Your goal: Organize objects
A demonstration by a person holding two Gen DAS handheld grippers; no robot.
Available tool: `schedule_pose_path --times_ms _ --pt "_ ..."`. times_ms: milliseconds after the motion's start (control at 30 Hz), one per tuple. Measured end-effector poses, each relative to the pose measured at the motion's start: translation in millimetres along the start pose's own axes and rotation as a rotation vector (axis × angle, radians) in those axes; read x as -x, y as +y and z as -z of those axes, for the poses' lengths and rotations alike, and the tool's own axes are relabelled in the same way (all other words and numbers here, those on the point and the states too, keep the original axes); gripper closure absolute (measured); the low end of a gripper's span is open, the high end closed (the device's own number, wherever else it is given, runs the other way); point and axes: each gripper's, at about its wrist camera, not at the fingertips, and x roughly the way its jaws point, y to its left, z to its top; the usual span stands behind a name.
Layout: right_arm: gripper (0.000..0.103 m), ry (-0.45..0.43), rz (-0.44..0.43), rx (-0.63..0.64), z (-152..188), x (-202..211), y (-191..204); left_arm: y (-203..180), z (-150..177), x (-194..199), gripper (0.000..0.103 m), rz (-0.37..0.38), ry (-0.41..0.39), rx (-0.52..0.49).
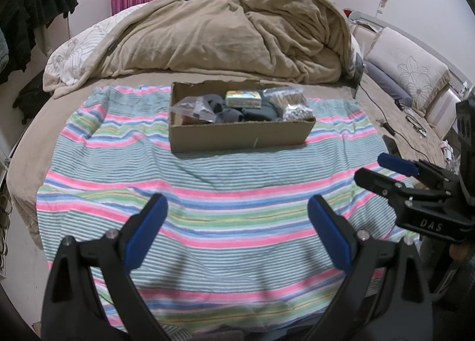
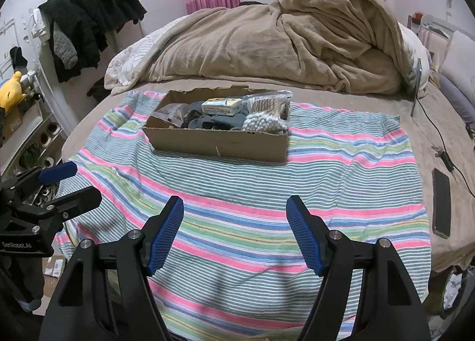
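A shallow cardboard box (image 1: 237, 136) (image 2: 219, 145) sits at the far side of a striped cloth (image 1: 207, 192) (image 2: 237, 186) on the bed. It holds dark socks (image 1: 237, 112) (image 2: 213, 123), a small printed pack (image 1: 243, 99) (image 2: 221, 106), and clear bags (image 1: 294, 112) (image 2: 264, 124). My left gripper (image 1: 237, 210) is open and empty above the cloth, short of the box. My right gripper (image 2: 234, 210) is open and empty too, also short of the box. Each gripper shows in the other's view, the right (image 1: 374, 169) and the left (image 2: 77, 183).
A heaped beige blanket (image 1: 225, 35) (image 2: 282, 41) lies behind the box. A phone (image 2: 441, 203) and cables (image 2: 445, 157) lie on the bed at the right. Pillows (image 1: 409, 74) are at the far right. Dark clothes (image 2: 89, 29) hang at the left.
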Motion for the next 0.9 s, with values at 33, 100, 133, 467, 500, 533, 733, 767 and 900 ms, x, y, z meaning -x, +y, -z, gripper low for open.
schedule_pose_path --times_ms 33,100,133,467,500,533,733,767,900 --pt "0.028 0.0 0.0 -0.001 -0.2 -0.4 0.0 0.3 -0.4 0.0 0.006 -0.001 0.0 0.0" --pt "0.028 -0.001 0.0 -0.002 0.4 0.4 0.3 0.3 -0.4 -0.1 0.006 -0.002 0.0 0.0" --pt "0.028 0.0 -0.001 -0.003 -0.6 -0.4 -0.5 0.6 -0.3 0.1 0.006 -0.003 0.0 0.0" --pt "0.028 0.002 -0.002 -0.001 -0.5 -0.3 -1.1 4.2 -0.8 0.5 0.006 -0.016 0.0 0.012" --pt "0.028 0.002 -0.002 -0.001 -0.3 -0.1 -0.9 4.3 -1.0 0.5 0.006 -0.017 0.001 0.012" --pt "0.028 0.003 -0.003 -0.002 -0.1 0.2 -0.6 4.5 -1.0 0.6 0.006 -0.016 0.001 0.012" --pt "0.028 0.003 -0.001 -0.001 -0.2 -0.6 -0.8 3.4 -1.0 0.9 0.006 -0.016 0.0 0.009" --pt "0.028 0.004 -0.002 -0.002 -0.2 -0.5 -0.9 3.6 -0.9 1.0 0.006 -0.016 0.0 0.009" --pt "0.028 0.006 -0.003 -0.002 -0.3 -0.5 -1.3 3.5 -0.9 0.7 0.006 -0.016 0.001 0.01"
